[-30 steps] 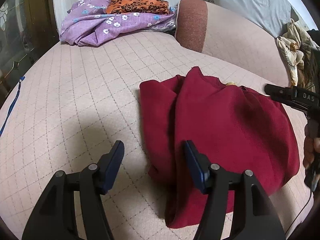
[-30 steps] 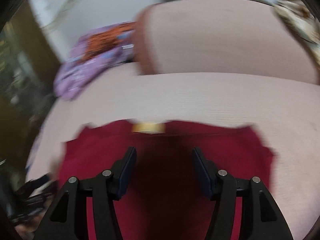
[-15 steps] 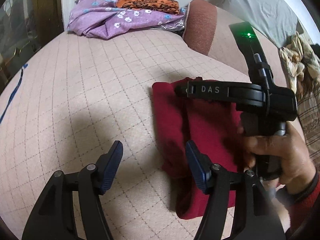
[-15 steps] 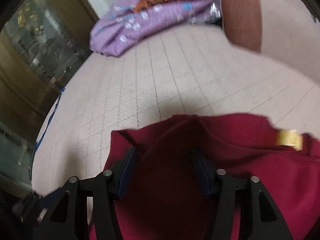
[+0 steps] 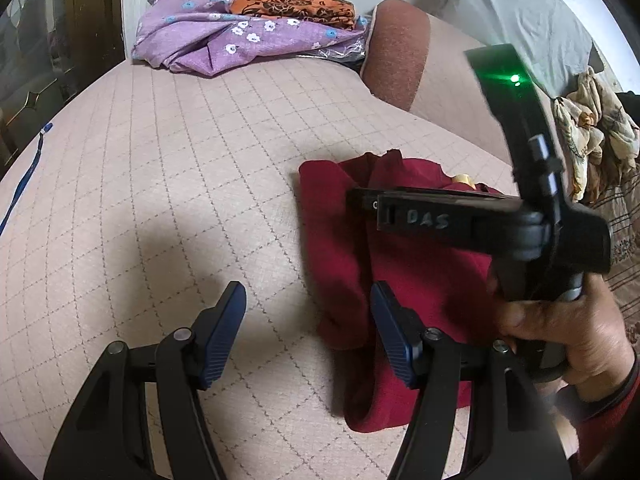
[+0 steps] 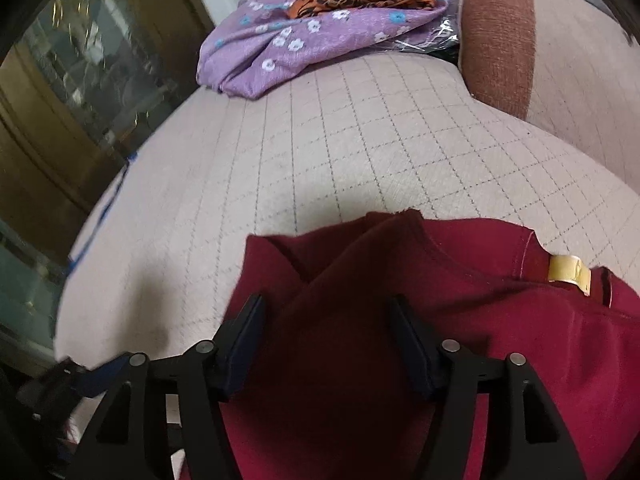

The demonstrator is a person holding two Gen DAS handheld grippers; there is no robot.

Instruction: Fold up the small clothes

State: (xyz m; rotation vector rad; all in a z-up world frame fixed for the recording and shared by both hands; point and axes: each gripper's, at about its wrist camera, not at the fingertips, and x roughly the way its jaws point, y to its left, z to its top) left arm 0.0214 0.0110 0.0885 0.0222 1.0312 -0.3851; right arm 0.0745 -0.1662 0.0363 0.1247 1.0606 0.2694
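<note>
A dark red garment [image 5: 404, 280] lies partly folded on the quilted beige bed [image 5: 160, 200], with a yellow neck label [image 6: 568, 272] at its far edge. My left gripper [image 5: 308, 332] is open and empty, low over the bed at the garment's left edge. My right gripper [image 6: 328, 340] is open over the garment's folded left part; the cloth lies under and between its fingers. In the left wrist view the hand-held right gripper [image 5: 360, 204] points left above the garment.
A purple flowered cloth [image 5: 224, 40] with an orange patterned piece [image 5: 296, 0] on top lies at the bed's far end. A brown-ended bolster [image 5: 396, 60] and grey pillow [image 5: 520, 12] lie along the right. A glass-fronted cabinet [image 6: 60, 92] stands left.
My right gripper has swung from the garment's middle over to its left folded part and now hangs above it. My left gripper has barely moved and stays open.
</note>
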